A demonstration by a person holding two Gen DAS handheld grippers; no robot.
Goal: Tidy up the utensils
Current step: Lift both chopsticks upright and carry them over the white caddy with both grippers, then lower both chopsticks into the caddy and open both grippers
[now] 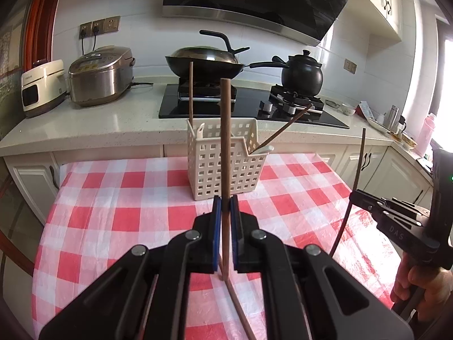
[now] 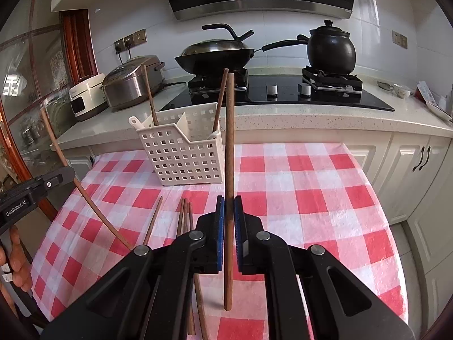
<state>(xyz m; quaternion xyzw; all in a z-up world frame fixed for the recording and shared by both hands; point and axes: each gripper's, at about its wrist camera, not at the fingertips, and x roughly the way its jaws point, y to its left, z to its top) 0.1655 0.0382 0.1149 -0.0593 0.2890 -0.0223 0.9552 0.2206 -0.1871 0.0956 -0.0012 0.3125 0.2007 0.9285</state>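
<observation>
The left gripper [image 1: 225, 206] is clamped on a brown wooden chopstick [image 1: 225, 130], its blue pads pressed against the stick's sides. In the left wrist view the chopstick stands nearly upright, its top end rising in front of the white perforated basket [image 1: 226, 167], its lower end just above the red-and-white checked tablecloth [image 1: 113, 198]. Another chopstick [image 1: 240, 311] lies on the cloth below, mostly hidden by the gripper's black body. The basket stands on the far part of the table and holds one upright chopstick [image 1: 191, 93], one leaning chopstick [image 1: 286, 129] and two white spoon handles [image 1: 199, 130]; what lies lower inside cannot be made out. At the right edge the right gripper [image 1: 354, 195] appears from the side, cut off by the frame, a thin dark stick [image 1: 358, 170] passing through its tip, with part of a hand [image 1: 419, 289] beneath.

In the right wrist view the right gripper [image 2: 229, 206] is closed on its own chopstick [image 2: 229, 170], held almost vertical, its bottom end hanging just above the cloth. Several loose chopsticks [image 2: 184, 218] lie on the tablecloth to the left of it, their near ends hidden under the gripper. The basket stands beyond them. At the left edge the left gripper [image 2: 61, 177] is only partly visible, gripping its curved-looking chopstick. Behind, a wok [image 2: 215, 56] and a black clay pot [image 2: 331, 48] sit on the gas stove [image 2: 283, 96].
</observation>
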